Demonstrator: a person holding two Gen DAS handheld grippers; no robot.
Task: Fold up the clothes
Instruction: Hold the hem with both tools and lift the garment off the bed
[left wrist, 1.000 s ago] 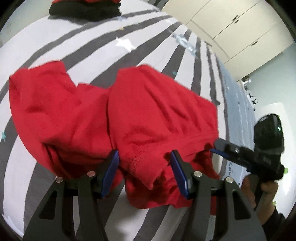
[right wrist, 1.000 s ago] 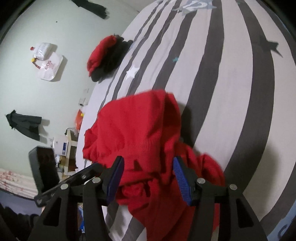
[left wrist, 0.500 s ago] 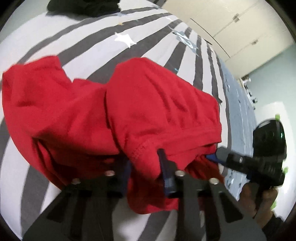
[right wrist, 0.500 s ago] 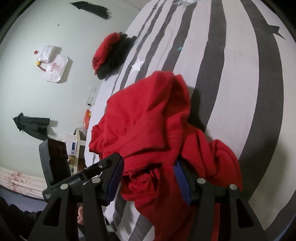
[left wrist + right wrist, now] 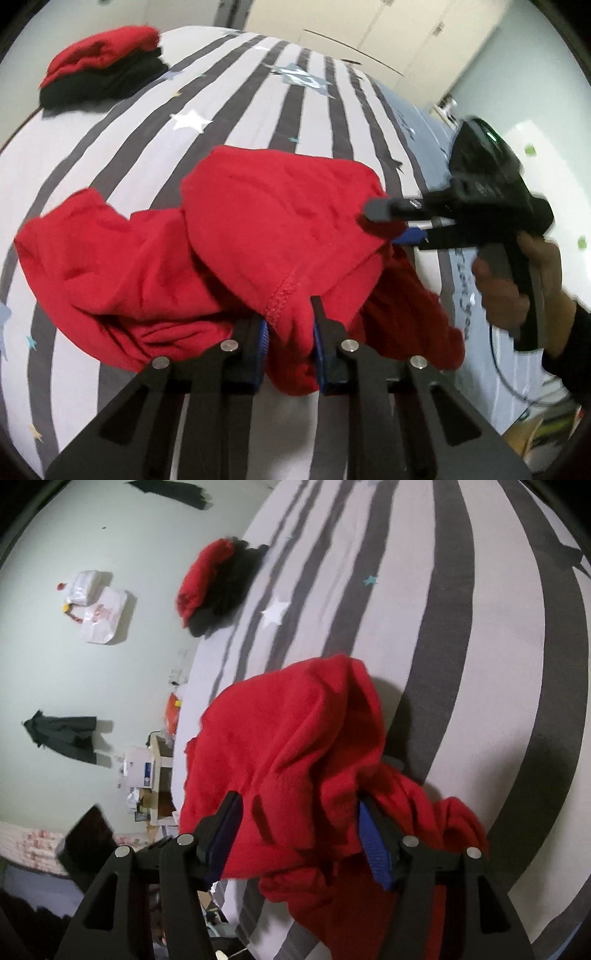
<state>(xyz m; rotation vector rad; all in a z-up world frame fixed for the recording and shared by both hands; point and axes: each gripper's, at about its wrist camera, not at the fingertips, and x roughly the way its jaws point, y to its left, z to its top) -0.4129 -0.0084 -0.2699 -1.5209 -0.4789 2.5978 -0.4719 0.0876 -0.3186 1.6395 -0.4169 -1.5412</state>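
A crumpled red garment (image 5: 258, 229) lies on the grey-and-white striped bed (image 5: 110, 155). My left gripper (image 5: 289, 332) is shut on a bunched piece of its stitched hem, raised a little off the sheet. In the left wrist view my right gripper (image 5: 386, 221), held by a hand (image 5: 509, 291), reaches into the garment's right edge. In the right wrist view the right gripper (image 5: 297, 805) straddles a hump of the red garment (image 5: 303, 731). Its jaws are opening, with cloth between them; the blue pads (image 5: 373, 845) do not visibly pinch it.
A stack of folded clothes (image 5: 103, 70), red over black, sits at the bed's far corner, also in the right wrist view (image 5: 218, 583). Pale wardrobe doors (image 5: 388, 33) stand behind. Past the bed's edge the floor holds bags (image 5: 99, 613), boxes (image 5: 147, 771) and a dark garment (image 5: 62, 734).
My left gripper closed on the hem, then rolled and lifted it slightly. The right gripper pushed further over the garment and its jaws spread a little wider.
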